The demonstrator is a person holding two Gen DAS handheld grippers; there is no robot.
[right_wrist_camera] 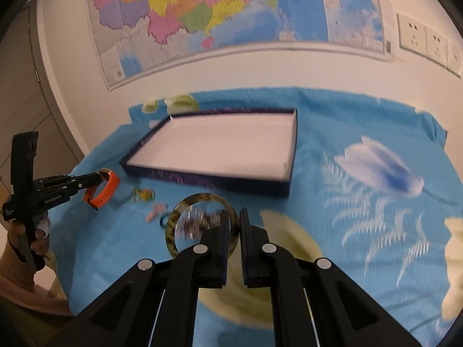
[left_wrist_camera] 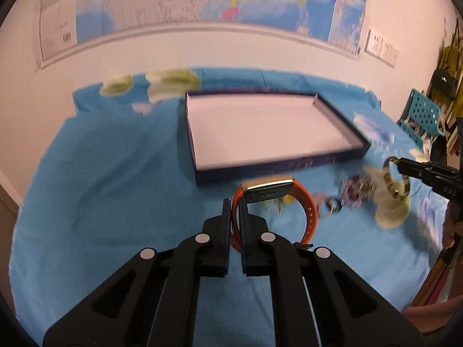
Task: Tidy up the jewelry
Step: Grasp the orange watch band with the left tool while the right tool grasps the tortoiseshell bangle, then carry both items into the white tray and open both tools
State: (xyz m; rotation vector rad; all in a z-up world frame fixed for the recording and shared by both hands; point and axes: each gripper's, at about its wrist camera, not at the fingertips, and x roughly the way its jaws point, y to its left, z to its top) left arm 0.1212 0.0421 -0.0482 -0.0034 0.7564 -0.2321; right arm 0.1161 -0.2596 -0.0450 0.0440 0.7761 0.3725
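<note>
The left gripper (left_wrist_camera: 235, 211) is clamped on the strap of an orange watch (left_wrist_camera: 277, 202), its jaws nearly together with the band pinched between them. In the left wrist view the watch's gold-edged case faces the camera just in front of the fingertips, the strap looping off to the right. The right wrist view shows the same watch (right_wrist_camera: 102, 191) from the side, hanging clear of the blue cloth (right_wrist_camera: 347, 260) that covers the worktop, and it also shows the hand (right_wrist_camera: 37, 237) gripping the left gripper's handle, which the left view cannot.

The right gripper (right_wrist_camera: 233, 225) is closed on the rim of a mottled yellow-and-black bangle (right_wrist_camera: 199, 199), the ring standing upright to the left of its fingertips. From the left wrist camera that bangle (left_wrist_camera: 390, 179) appears at the far right edge, held at the tip of the right gripper (left_wrist_camera: 400, 166).

A shallow dark-walled tray (left_wrist_camera: 289, 164) with a white floor lies on the cloth beyond both grippers; nothing is seen lying inside it in either view. Between the two grippers a small cluster of loose jewelry (right_wrist_camera: 153, 205) lies on the cloth, blurred: a yellowish piece, a pink piece and a dark ring can be made out. A coloured map (right_wrist_camera: 231, 8) hangs on the wall behind; only the right view shows the wall sockets (right_wrist_camera: 425, 40) clearly.
</note>
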